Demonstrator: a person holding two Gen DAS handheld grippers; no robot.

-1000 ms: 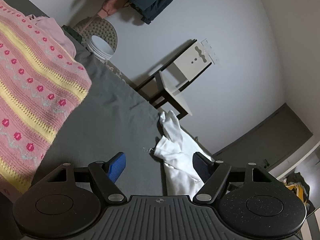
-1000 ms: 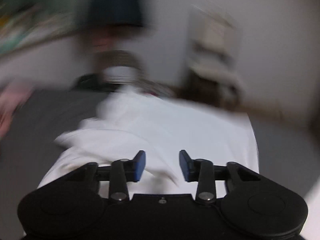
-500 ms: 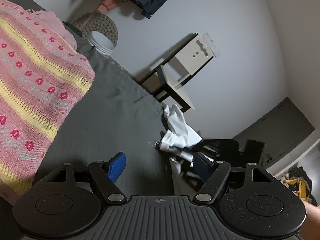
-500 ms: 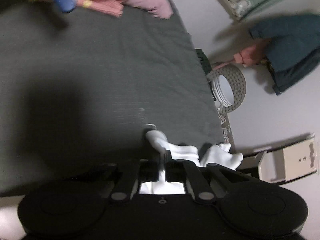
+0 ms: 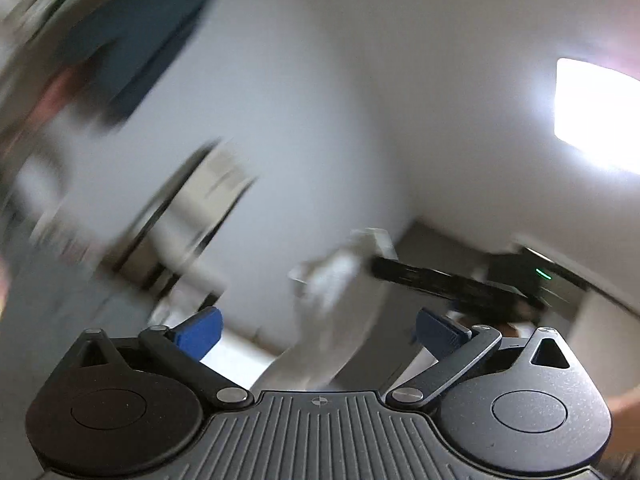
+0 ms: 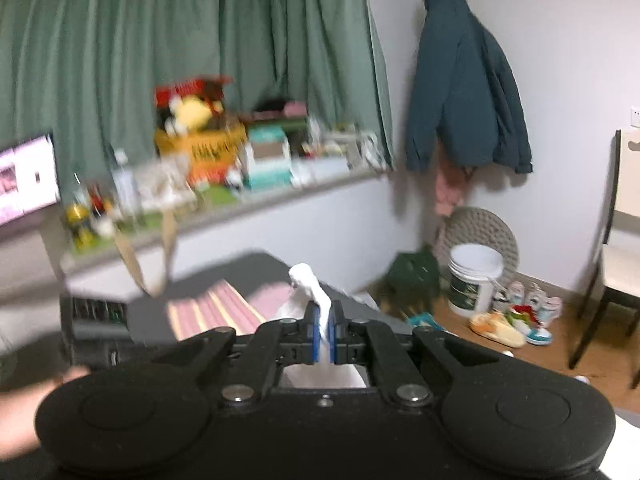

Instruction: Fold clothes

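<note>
- Right wrist view alone is showing the green pleated curtain (image 6: 192, 60) and the pink striped knitted blanket (image 6: 216, 312).
- Right gripper (image 6: 325, 334) is clenching the white cloth garment (image 6: 310, 284), raised above the bed.
- Left gripper (image 5: 318, 326) is pointing upward, its jaws spread and empty, the garment blurred beyond.

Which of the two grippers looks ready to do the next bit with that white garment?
The left. The right hand-held gripper is already shut on the white garment, holding it up. The left hand-held gripper is open and empty, with the cloth hanging just ahead, so it could probably take a second hold.
</note>
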